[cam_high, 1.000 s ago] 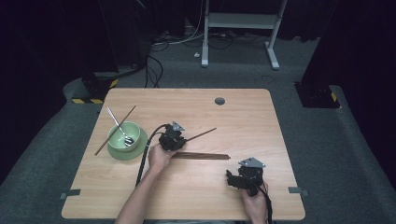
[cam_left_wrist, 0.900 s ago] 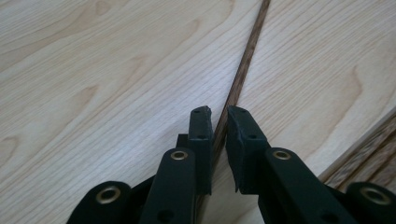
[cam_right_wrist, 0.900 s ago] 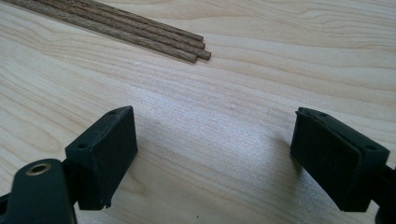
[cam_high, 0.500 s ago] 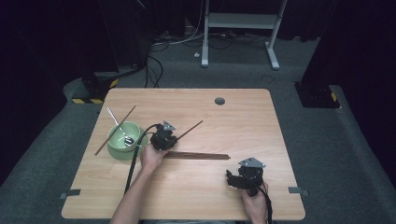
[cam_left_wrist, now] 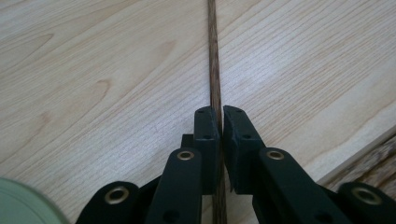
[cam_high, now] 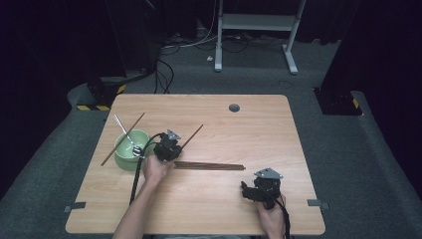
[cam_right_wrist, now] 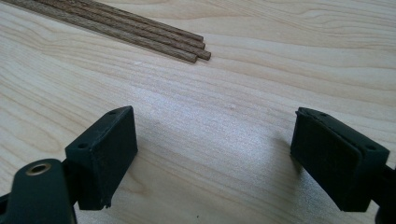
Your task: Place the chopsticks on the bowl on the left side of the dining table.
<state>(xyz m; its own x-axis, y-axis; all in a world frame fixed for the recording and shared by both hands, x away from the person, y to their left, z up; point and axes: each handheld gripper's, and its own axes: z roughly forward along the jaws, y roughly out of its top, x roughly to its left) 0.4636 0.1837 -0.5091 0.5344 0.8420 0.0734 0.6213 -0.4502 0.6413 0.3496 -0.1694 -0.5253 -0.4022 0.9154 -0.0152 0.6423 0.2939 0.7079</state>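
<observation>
Clamping a single brown chopstick [cam_left_wrist: 214,84] between its two black jaws, the left gripper [cam_left_wrist: 220,119] sits left of the tabletop's middle, just beside the green bowl [cam_high: 128,153]; its jaws have just been closing and now pinch the stick with hardly a gap either side; in the high view the held chopstick [cam_high: 191,136] slants up and away from the left gripper [cam_high: 169,147] toward the far edge of the wooden table [cam_high: 249,124], its free end clear of everything else; the bowl stands near the left edge, with a metal spoon [cam_high: 125,130] leaning in it and another chopstick [cam_high: 117,144] lying slanted across its far-left rim; a bundle of chopsticks [cam_high: 209,166] lies flat around the tabletop's middle, running roughly parallel to the near edge, its left end close to the person's left hand [cam_high: 155,169]; the right gripper [cam_high: 259,188] rests near the near-right corner, well apart from the bowl, held in the right hand [cam_high: 271,214]; in its own view the right gripper [cam_right_wrist: 212,154] has its jaws spread wide over bare wood with nothing between them, and the ends of the bundle [cam_right_wrist: 187,46] lie ahead of it, untouched.
</observation>
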